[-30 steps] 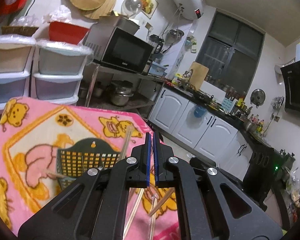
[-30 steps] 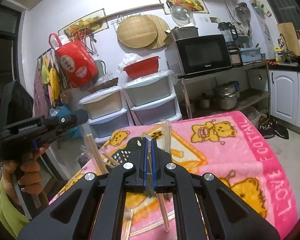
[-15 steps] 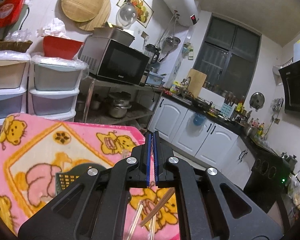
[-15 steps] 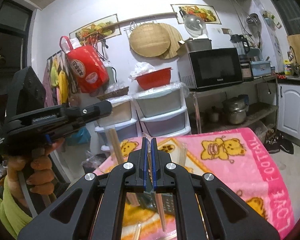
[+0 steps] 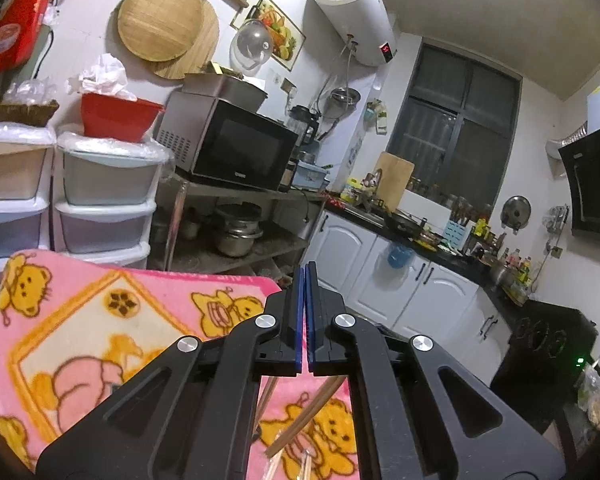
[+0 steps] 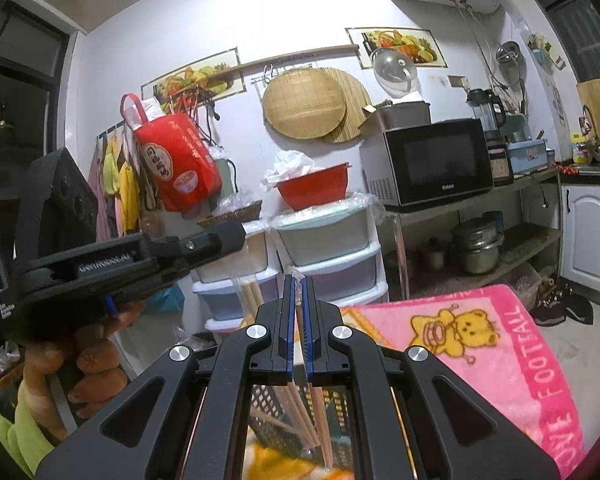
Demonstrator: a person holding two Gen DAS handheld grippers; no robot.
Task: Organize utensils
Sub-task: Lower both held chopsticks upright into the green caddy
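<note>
My right gripper (image 6: 299, 280) is shut on a plastic-wrapped pair of chopsticks (image 6: 299, 300), held upright over a dark mesh utensil basket (image 6: 272, 404) that holds several wooden chopsticks (image 6: 296, 412). My left gripper (image 5: 304, 270) is shut and empty, raised above the pink blanket (image 5: 100, 332). Loose chopsticks (image 5: 304, 416) lie on the blanket below it. The left gripper's body also shows at the left of the right wrist view (image 6: 112, 264), held in a hand.
Stacked plastic drawers (image 6: 332, 256) stand behind the table, with a red bowl (image 6: 312, 190) on top. A metal shelf with a microwave (image 6: 436, 160) and pots (image 6: 476, 248) is at the right. White kitchen cabinets (image 5: 364, 280) lie past the table's far edge.
Both grippers have risen and tilted up. The basket has dropped out of the left wrist view. The right gripper still holds the wrapped chopsticks, now higher over the basket.
</note>
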